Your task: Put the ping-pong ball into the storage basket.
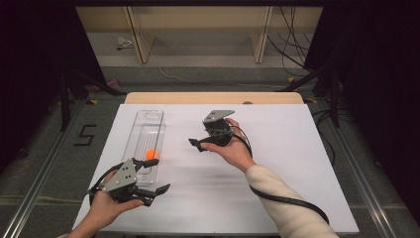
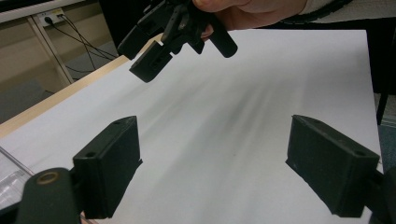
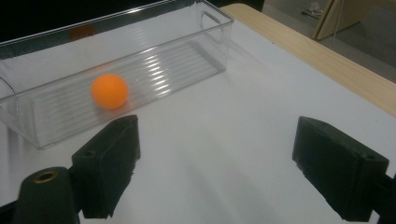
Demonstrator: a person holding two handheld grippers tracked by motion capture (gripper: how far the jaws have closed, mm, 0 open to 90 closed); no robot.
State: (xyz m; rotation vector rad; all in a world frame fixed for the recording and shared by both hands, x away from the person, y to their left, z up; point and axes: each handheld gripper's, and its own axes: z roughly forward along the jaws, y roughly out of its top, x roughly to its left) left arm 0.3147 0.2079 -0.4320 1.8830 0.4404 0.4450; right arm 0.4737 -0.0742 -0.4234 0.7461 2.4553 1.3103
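One orange ball [image 3: 109, 91] in one clear tray [image 3: 212, 21]; two claws, left claw [image 1: 157, 174] and right claw [image 1: 196, 143], gape wide.

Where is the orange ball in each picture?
High view: the orange ball lies left of centre, in the near end of the clear tray.
Left gripper view: not in it.
Right gripper view: upper left, in the tray.
Shared landmark: the white tabletop.
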